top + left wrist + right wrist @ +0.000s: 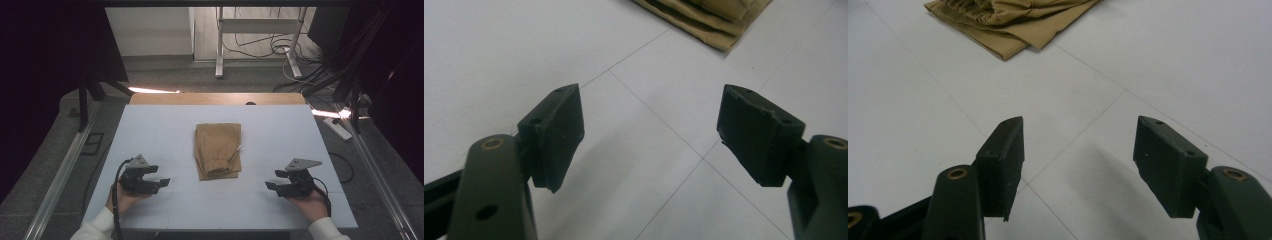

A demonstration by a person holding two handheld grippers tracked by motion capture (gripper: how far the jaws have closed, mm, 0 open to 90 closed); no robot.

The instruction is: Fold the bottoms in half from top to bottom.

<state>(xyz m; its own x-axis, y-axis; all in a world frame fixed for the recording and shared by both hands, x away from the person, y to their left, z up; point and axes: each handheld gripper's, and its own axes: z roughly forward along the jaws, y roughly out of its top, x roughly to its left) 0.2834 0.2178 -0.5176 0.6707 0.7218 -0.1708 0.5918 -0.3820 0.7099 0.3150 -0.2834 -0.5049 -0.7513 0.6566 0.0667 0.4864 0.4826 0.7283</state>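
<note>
White table [165,125] | folded tan cloth [218,150] centred | between both tools, apart

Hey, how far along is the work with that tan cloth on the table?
Done: the tan folded cloth garment lies in a neat stack in the middle of the white table. In hand: nothing; the left claw and the right claw are both open and empty, low on either side of it, apart from it. Left: possibly only moving it, if anything.

L gripper [159,176] & R gripper [276,180] both agape, low.
</note>
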